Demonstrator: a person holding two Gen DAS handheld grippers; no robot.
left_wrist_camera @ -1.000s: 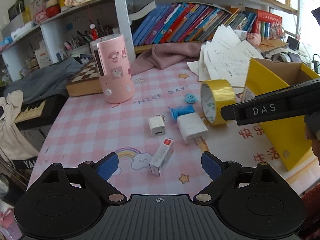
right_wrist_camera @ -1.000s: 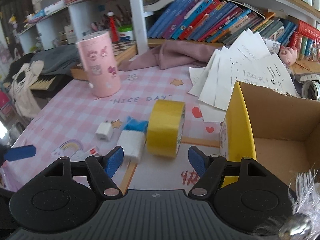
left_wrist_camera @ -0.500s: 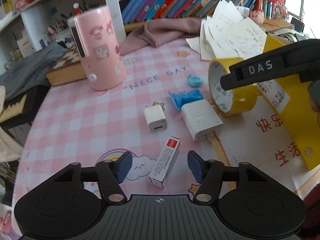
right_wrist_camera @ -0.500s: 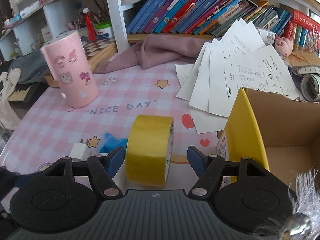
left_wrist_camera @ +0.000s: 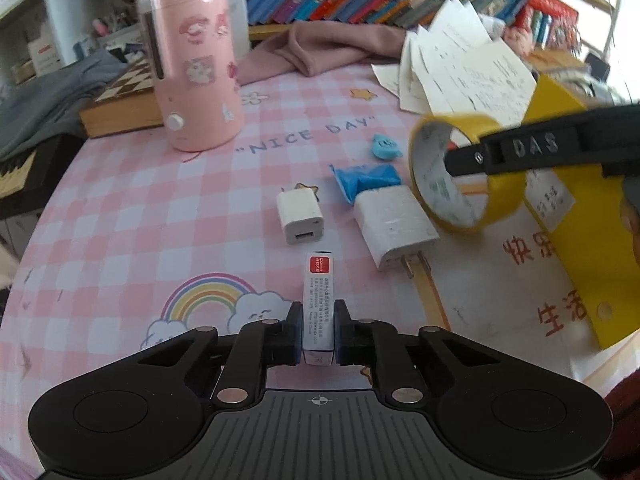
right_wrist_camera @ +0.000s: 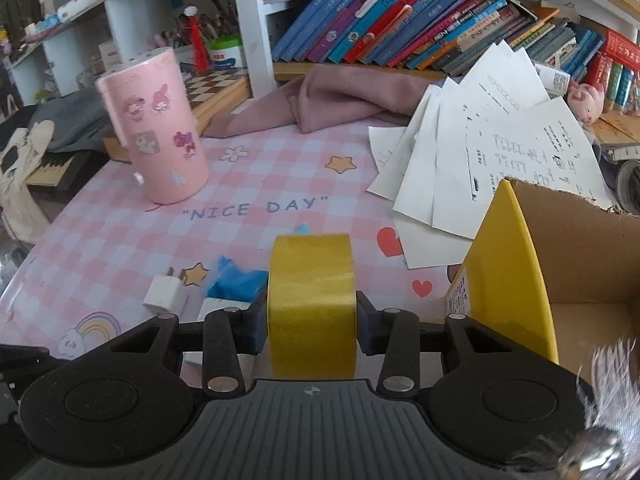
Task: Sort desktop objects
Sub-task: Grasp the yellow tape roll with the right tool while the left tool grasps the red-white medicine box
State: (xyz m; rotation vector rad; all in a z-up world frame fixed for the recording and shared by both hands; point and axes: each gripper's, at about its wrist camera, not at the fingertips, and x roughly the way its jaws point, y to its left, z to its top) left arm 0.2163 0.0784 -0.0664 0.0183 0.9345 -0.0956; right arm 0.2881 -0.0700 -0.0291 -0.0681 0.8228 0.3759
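Small box (left_wrist_camera: 318, 304) clamped in left hand-held gripper (left_wrist_camera: 317, 334); tape roll (right_wrist_camera: 312, 304) clamped in right hand-held gripper (right_wrist_camera: 311, 330).

The desk (left_wrist_camera: 120, 208) carries a smooth mat with a printed pink check and a slight sheen. The roll of tape (right_wrist_camera: 312, 300) has a glossy yellow film surface; its inner core (left_wrist_camera: 440, 188) appears to be printed card. The small box (left_wrist_camera: 318, 304) is coated card with printed text. Both chargers (left_wrist_camera: 302, 218) are smooth white plastic, semi-gloss. The pink canister (left_wrist_camera: 196, 64) is glossy plastic with stickers. The yellow box (right_wrist_camera: 516, 272) has a smooth yellow outer face and raw brown corrugated card inside, torn at the rim. The loose sheets (right_wrist_camera: 492, 152) are matt paper. The pink cloth (right_wrist_camera: 320, 104) at the desk's far edge is soft, matt fabric. The fingers (left_wrist_camera: 295, 332) are matt black plastic with blue pads.
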